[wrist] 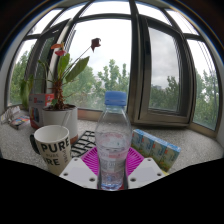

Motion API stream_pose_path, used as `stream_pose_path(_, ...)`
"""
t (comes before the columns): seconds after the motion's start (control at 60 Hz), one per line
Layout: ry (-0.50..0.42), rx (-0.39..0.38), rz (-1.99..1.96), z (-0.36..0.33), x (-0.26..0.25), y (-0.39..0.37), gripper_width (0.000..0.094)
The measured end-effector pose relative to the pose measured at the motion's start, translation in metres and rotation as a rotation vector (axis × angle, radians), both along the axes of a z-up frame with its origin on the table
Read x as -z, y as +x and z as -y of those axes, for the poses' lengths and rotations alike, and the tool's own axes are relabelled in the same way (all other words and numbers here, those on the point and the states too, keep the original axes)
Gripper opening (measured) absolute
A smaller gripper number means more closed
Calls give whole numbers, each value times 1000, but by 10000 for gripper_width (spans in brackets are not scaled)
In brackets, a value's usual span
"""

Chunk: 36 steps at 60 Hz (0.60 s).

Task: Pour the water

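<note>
Beyond your gripper (112,172) a curved bay of tall windows (120,60) shows green trees under a pale sky, and a speckled grey stone sill (190,150) runs under them. You have one clear plastic water bottle (112,140) with a pale blue cap standing upright between your two fingers; its ribbed sides lie against the magenta pads (92,160) on both sides, so you appear to be clamped on it, holding it just ahead of the camera. To the left of the bottle, near you, stands one white mug (53,148) with dark block lettering; you can read "PURE" on the upper line, and the line below is cut off. Far left sits one potted orchid (62,75) in a white pot, with long green leaves and a dark red bloom on a thin stem. To the right of the bottle lies one small flat carton (157,149), light blue with yellow and green print; its writing is too small to read. Behind the bottle, between mug and carton, a dark slatted object (84,141) lies on the sill; you cannot tell what it is.
</note>
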<state>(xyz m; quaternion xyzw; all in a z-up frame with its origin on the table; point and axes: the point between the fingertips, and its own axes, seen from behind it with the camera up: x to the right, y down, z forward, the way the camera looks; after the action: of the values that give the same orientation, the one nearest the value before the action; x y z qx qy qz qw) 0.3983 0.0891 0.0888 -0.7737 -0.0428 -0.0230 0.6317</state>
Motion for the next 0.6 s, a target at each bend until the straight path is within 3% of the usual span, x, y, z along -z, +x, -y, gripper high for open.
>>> stream_pose_path(0.033, -23, 12, -6, 3, 9, 2, 293)
stream_pose_path(0.05, 29, 18, -22, 3, -2, 4, 294)
stream_pose_path(0.083, 23, 35, -39, 7, 1, 8, 304)
stream_pose_path(0.217, 14, 62, -39, 8, 0, 17, 494)
stream_pose_path(0.25, -10, 69, -27, 5, 8, 13, 575)
stream_pose_path(0.317, -33, 69, -9, 9, 7, 9, 871)
stream_pose_path(0.367, -38, 83, -4, 19, 1, 10, 828)
stream_pose_path(0.6, -73, 180, -53, 84, -29, 8, 853)
